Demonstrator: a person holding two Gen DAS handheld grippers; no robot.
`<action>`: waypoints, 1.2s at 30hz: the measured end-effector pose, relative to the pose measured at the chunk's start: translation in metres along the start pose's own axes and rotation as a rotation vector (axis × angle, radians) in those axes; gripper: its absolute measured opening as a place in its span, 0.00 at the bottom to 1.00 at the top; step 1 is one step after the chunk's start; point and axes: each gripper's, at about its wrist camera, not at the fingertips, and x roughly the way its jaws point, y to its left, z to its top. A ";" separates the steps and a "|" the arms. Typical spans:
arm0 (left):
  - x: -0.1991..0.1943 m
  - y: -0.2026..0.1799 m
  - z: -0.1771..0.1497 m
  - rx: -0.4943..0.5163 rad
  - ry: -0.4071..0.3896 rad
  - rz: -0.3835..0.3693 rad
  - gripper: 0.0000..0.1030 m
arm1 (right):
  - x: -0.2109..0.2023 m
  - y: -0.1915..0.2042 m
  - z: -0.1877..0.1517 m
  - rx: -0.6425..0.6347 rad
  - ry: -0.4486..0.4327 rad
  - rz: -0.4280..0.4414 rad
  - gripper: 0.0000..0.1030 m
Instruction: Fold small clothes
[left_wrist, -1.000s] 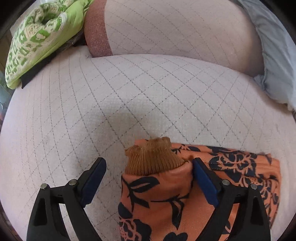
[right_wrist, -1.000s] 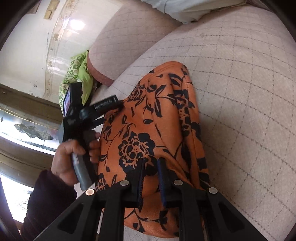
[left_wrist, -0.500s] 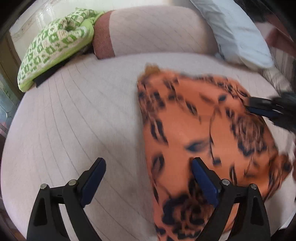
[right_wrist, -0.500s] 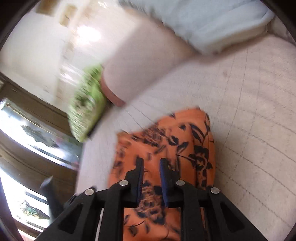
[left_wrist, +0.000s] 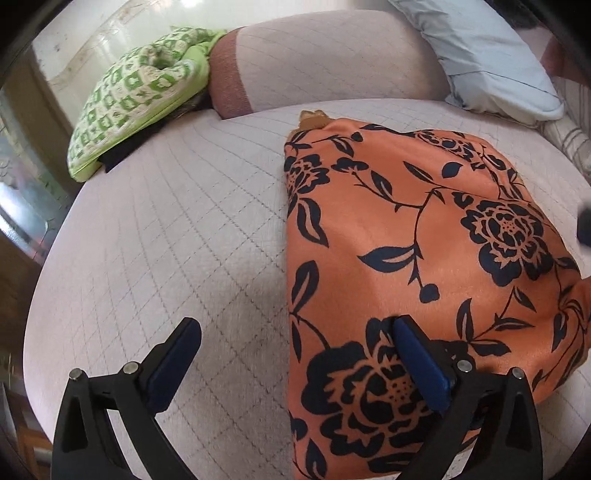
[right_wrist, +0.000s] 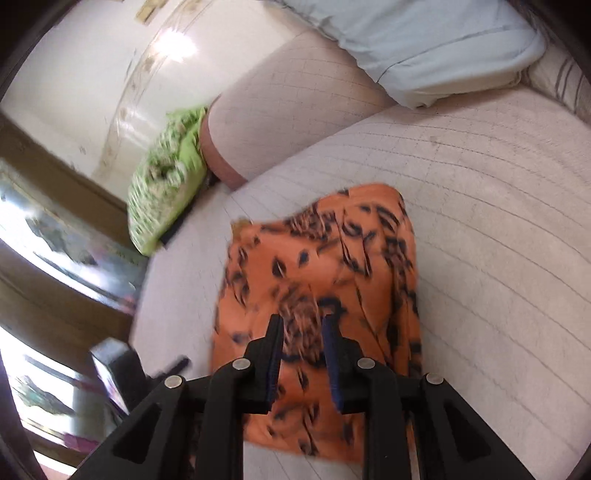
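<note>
Left gripper (left_wrist: 295, 363) gapes wide, just opened further; right gripper (right_wrist: 303, 347) narrow, blurred over orange garment (left_wrist: 424, 240), grip unclear.

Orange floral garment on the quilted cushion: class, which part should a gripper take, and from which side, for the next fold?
Probably the near-left corner of the orange floral garment, approached from the bare quilted cushion on its left. That long edge lies straight, flat and unobstructed, so one finger could slide underneath.

No legible text anywhere.
</note>
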 end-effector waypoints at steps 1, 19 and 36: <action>-0.001 0.000 -0.002 -0.004 0.000 0.005 1.00 | 0.001 0.002 -0.008 -0.012 0.011 -0.037 0.23; -0.138 0.027 -0.025 -0.003 -0.249 0.014 1.00 | -0.050 0.013 -0.064 -0.047 -0.102 -0.095 0.23; -0.220 0.049 -0.036 -0.036 -0.355 0.017 1.00 | -0.123 0.034 -0.089 -0.096 -0.388 0.021 0.74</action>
